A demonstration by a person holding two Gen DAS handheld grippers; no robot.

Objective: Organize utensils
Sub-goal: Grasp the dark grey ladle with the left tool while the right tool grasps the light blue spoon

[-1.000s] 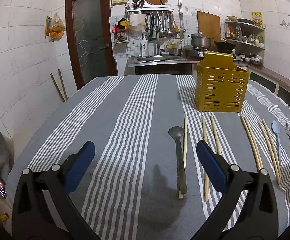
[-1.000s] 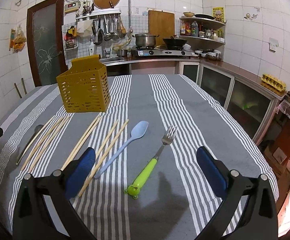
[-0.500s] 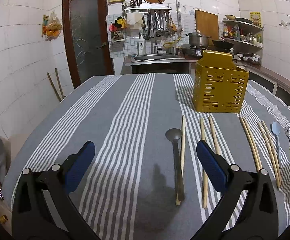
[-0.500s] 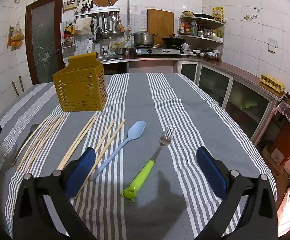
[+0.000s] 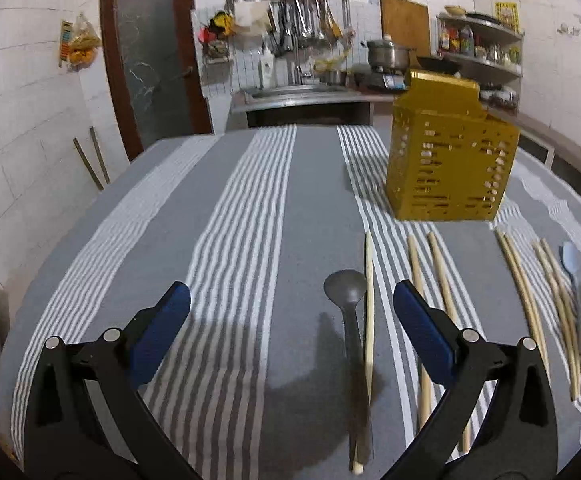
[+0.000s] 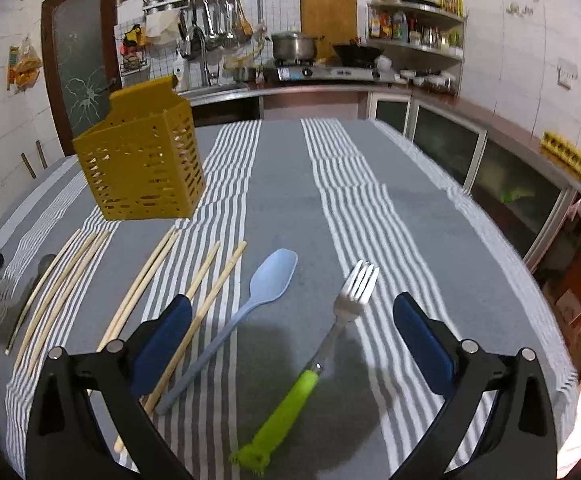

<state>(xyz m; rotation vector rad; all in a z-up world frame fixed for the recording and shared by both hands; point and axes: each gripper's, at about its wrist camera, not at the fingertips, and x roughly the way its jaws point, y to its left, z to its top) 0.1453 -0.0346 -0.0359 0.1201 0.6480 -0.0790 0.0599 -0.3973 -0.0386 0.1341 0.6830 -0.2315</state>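
Note:
A yellow perforated utensil holder (image 5: 450, 168) stands upright on the striped tablecloth; it also shows in the right wrist view (image 6: 142, 168). My left gripper (image 5: 292, 320) is open above a dark grey spoon (image 5: 348, 320) and a wooden chopstick (image 5: 369, 288) lying between its fingers. My right gripper (image 6: 292, 332) is open above a green-handled fork (image 6: 318, 364) and a light blue spoon (image 6: 246, 312). Several more wooden chopsticks (image 6: 146, 280) lie in pairs across the cloth between the two grippers.
The table (image 5: 230, 240) carries a grey and white striped cloth. A kitchen counter with sink, pot and stove (image 6: 294, 76) runs behind it. Cabinets (image 6: 490, 160) line the right side. A door (image 5: 150, 60) stands at the back left.
Both grippers have moved forward and lower toward the table, so the utensils and holder look larger. Both stay open. Nothing on the table has moved.

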